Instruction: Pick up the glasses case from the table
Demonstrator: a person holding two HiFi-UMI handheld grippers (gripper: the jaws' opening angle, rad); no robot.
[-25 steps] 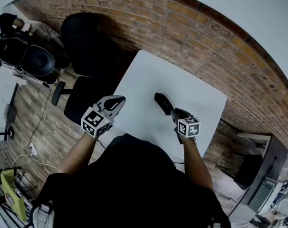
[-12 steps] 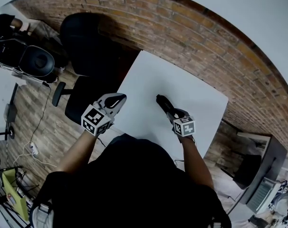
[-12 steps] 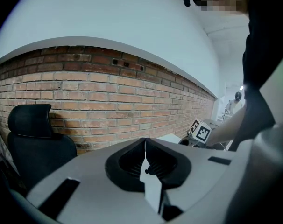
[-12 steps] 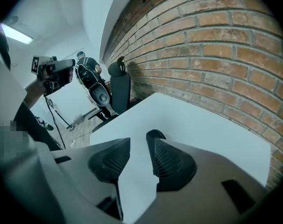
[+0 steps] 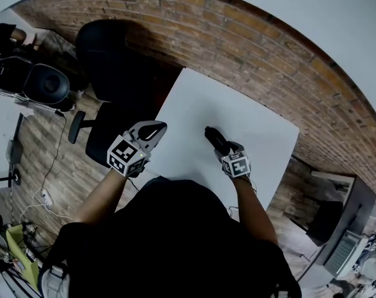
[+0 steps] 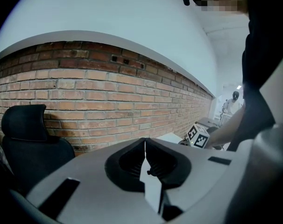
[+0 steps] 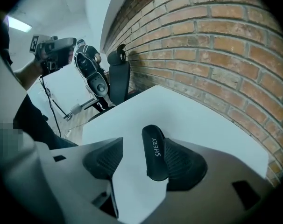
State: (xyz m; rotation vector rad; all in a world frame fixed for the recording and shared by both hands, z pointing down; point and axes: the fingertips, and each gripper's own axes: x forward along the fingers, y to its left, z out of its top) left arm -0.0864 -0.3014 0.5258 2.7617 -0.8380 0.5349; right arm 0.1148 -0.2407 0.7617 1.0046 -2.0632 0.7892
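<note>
We look down on a white, four-sided table (image 5: pixel 253 113) that stands on a wooden plank floor (image 5: pixel 36 138), its far edge close to a red brick wall (image 5: pixel 237 42). A dark glasses case (image 5: pixel 214 139) lies flat on the tabletop, toward the near side and well in from the far edge. From low over the surface, we see the case (image 7: pixel 154 158) as a long, rounded oval with the white lettering SHERY along its top.

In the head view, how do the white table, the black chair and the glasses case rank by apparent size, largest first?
1. white table
2. black chair, clearly smaller than the table
3. glasses case, by far the smallest
</note>
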